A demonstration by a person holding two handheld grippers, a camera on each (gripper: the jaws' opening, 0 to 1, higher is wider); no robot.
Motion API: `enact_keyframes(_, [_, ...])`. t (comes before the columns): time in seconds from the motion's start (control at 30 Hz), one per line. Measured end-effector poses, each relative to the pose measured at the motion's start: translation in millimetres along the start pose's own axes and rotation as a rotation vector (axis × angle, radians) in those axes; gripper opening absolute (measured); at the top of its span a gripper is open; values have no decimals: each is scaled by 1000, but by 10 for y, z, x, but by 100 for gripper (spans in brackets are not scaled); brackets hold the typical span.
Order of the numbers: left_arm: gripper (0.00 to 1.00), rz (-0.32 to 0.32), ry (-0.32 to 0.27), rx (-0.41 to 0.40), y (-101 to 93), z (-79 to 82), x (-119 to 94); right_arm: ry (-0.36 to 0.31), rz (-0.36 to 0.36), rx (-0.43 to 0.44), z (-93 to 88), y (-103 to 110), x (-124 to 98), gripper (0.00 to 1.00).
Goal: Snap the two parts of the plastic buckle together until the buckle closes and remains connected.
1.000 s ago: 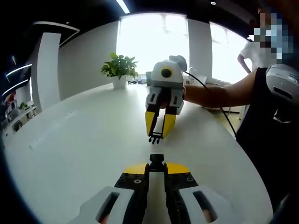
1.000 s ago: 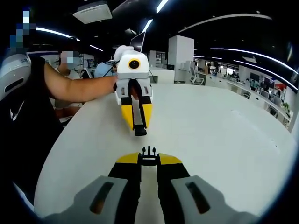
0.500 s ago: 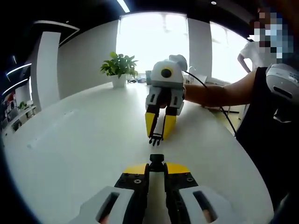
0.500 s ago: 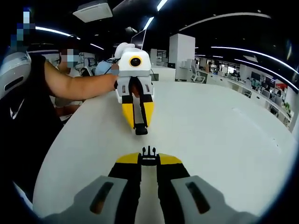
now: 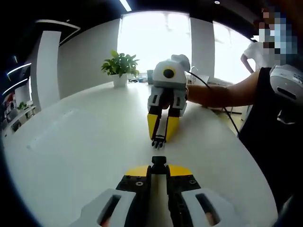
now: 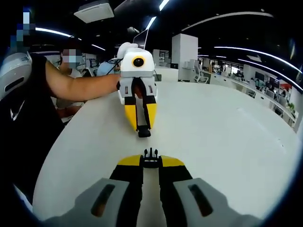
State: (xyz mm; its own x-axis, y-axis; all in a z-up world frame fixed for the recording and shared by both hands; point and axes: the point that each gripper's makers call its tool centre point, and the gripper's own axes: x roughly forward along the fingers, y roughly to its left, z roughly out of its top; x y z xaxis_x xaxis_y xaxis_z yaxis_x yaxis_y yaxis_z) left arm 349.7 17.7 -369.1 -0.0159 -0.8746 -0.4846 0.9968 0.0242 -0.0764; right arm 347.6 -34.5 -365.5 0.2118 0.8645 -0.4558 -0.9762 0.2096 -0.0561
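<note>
The black socket half of the buckle (image 5: 158, 162) sticks out from my left gripper (image 5: 158, 169), whose yellow-tipped jaws are shut on it. The black pronged half (image 6: 150, 155) is clamped in my right gripper (image 6: 150, 163), prongs pointing forward. In the left gripper view the right gripper (image 5: 159, 136) faces me over the white table, its pronged half (image 5: 158, 141) a short gap from the socket. In the right gripper view the left gripper (image 6: 143, 127) faces me with the socket half (image 6: 144, 133) at its tip. The two halves are lined up tip to tip and apart.
The long white table (image 5: 80, 142) stretches under both grippers. A potted plant (image 5: 120, 68) stands at its far end by bright windows. A person's forearm (image 6: 80, 87) holds the left gripper; other people sit behind. Office desks (image 6: 255, 87) lie far off.
The two grippers have drawn slightly closer together, narrowing the gap between the buckle halves. Both jaws stay shut on their parts.
</note>
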Motion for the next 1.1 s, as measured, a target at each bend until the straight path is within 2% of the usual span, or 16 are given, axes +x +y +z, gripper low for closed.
enact_keyframes(0.97, [10,-9,5,-5,-20,-26,17,-1,5,11,-42,26,12,11])
enact_keyframes(1.1, [10,-5,25,-1,-15,-71,36,1,7,13,-56,30,15,11])
